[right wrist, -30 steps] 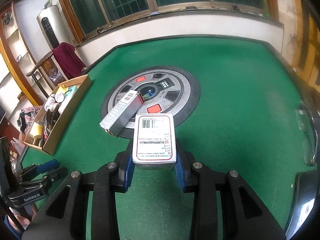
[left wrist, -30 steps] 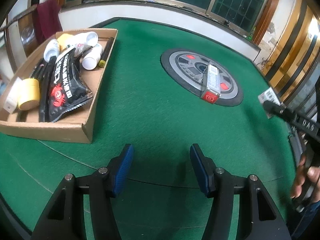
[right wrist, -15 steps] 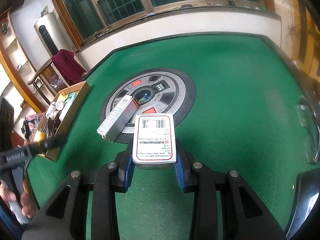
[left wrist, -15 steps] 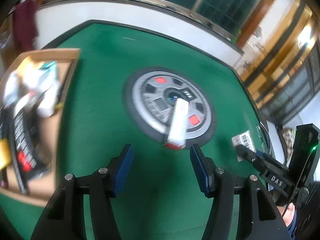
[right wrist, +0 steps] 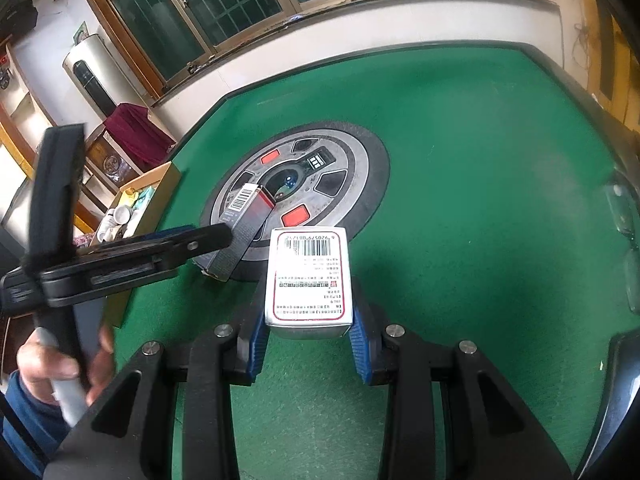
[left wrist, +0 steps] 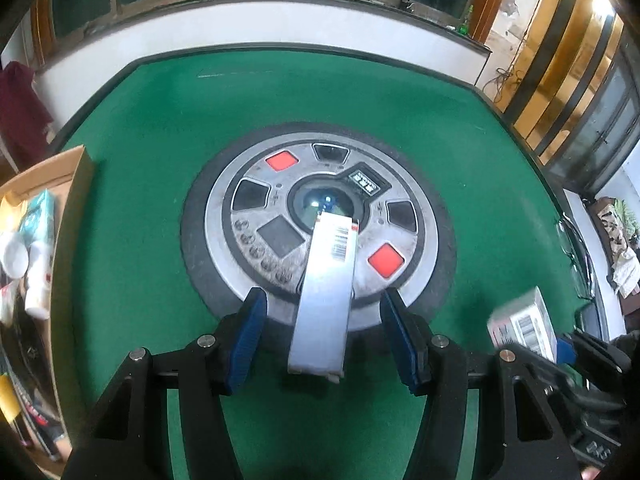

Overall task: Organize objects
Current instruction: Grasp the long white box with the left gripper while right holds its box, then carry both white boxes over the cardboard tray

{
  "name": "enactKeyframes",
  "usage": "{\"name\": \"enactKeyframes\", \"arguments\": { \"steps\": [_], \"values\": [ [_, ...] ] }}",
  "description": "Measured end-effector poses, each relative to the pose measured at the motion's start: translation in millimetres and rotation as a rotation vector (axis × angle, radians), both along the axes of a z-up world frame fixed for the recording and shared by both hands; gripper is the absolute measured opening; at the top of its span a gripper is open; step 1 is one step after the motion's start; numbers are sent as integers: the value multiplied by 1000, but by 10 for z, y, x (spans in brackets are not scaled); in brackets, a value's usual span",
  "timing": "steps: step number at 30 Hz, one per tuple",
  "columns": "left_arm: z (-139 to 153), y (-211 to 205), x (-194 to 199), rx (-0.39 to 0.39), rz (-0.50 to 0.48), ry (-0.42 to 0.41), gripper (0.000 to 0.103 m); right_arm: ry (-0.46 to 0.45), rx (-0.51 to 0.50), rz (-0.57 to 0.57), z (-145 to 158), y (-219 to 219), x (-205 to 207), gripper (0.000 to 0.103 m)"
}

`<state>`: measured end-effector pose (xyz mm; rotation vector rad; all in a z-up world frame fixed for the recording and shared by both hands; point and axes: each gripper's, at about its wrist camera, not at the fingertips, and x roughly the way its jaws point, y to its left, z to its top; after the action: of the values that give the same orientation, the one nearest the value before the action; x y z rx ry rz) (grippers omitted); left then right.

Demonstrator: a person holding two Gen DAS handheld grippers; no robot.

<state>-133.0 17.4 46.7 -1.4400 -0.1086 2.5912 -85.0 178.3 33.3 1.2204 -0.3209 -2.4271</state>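
A long silver box (left wrist: 326, 292) with a barcode lies across the round grey hub (left wrist: 280, 208) in the middle of the green table. My left gripper (left wrist: 322, 336) is open, its blue pads on either side of the box's near end, not touching it. The same box shows in the right wrist view (right wrist: 244, 232), with the left gripper (right wrist: 200, 240) reaching it from the left. My right gripper (right wrist: 308, 332) is shut on a white box with a red border (right wrist: 310, 280), held above the felt; it also shows in the left wrist view (left wrist: 524, 322).
A cardboard tray (left wrist: 76, 200) with bottles and packets stands at the table's left edge; it also shows in the right wrist view (right wrist: 156, 188). Green felt (right wrist: 480, 184) spreads to the right and behind the hub. The table rim (left wrist: 520, 128) runs round the far side.
My left gripper has swung right from the cardboard tray and moved up to the silver box, which now lies between its open pads. The right gripper still holds the white box, almost still.
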Motion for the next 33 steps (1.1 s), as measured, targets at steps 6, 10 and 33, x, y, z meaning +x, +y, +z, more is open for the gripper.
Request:
{"name": "enactKeyframes", "arguments": {
  "steps": [6,10,33],
  "values": [
    [-105,114,-38,-41,-5,-3,23,-8,2,3,-29,1,-9,32],
    [-160,149,28,-65,23,14,23,-10,2,4,-31,6,-3,32],
    [62,-312,889,123,89,93,23,65,79,16,36,-110,68,32]
  ]
}}
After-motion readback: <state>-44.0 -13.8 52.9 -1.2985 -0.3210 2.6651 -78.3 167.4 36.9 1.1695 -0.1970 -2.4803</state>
